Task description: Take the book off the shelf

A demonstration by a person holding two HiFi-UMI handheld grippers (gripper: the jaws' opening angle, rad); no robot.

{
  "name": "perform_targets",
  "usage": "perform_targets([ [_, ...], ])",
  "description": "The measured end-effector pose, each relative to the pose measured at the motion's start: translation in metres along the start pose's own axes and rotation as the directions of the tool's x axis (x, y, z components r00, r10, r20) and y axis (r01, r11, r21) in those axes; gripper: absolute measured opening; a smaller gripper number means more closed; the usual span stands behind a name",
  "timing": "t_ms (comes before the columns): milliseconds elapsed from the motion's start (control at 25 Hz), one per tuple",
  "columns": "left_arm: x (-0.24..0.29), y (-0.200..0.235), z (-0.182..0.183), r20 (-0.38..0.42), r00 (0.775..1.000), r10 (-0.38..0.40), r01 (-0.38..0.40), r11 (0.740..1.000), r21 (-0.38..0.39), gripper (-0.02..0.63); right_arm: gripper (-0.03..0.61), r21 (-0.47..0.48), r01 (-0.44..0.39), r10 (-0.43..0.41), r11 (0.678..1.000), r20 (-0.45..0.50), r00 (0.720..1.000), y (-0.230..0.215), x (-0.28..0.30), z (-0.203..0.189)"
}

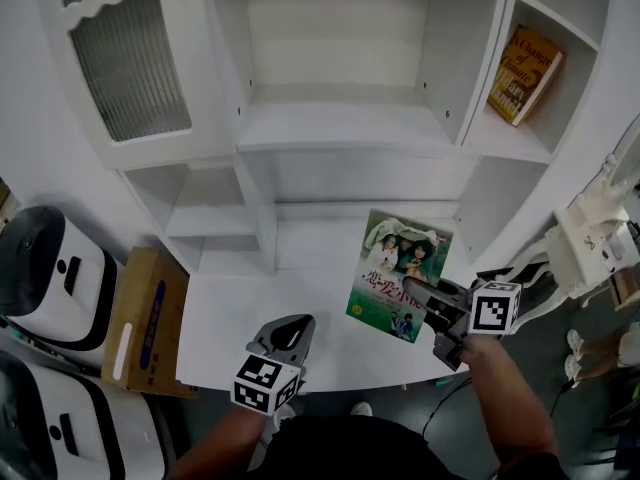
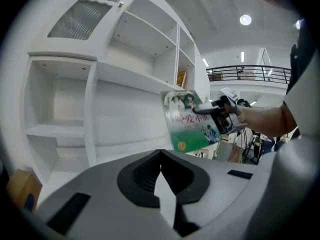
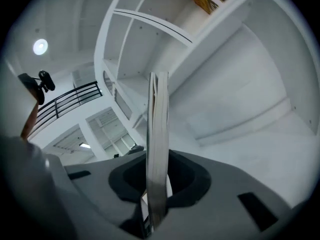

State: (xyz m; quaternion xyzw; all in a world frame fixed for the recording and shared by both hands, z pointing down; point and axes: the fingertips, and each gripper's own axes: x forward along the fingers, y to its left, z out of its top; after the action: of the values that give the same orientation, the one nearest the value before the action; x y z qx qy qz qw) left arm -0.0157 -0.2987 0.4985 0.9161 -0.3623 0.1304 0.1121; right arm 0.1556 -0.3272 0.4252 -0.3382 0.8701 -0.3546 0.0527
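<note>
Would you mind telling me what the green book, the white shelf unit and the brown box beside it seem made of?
The book looks like a paperback: thin printed cover, possibly glossy, with paper page edges. The shelf unit seems painted wood or board: smooth matte white panels. The box looks like dull brown cardboard, with folded edges.

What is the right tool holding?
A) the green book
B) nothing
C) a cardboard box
A: the right tool pinches the green book by its corner, and the right gripper view shows the book edge-on between the jaws.
</note>
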Motion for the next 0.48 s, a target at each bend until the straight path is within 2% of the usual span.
perform_targets([
  [120, 0.003, -0.003, -0.011, -0.011, 1.0, 0.013, -0.013, 1.0, -0.008, 0.011, 0.08, 0.099, 0.025, -0.012, 0.995, -0.127, 0.992, -0.041, 0.019, -0.062],
  [240, 0.002, -0.004, -0.026, -0.031, 0.999, 0.029, -0.03, 0.999, -0.018, 0.011, 0.08, 0.191, 0.052, -0.004, 0.98, -0.243, 0.97, -0.072, 0.043, -0.121],
  [480, -0.006, 0.0, -0.051, -0.078, 0.995, 0.062, -0.066, 0.996, -0.051, 0.011, 0.081, 0.369, 0.079, 0.081, 0.926, -0.398, 0.914, -0.116, 0.093, -0.209],
])
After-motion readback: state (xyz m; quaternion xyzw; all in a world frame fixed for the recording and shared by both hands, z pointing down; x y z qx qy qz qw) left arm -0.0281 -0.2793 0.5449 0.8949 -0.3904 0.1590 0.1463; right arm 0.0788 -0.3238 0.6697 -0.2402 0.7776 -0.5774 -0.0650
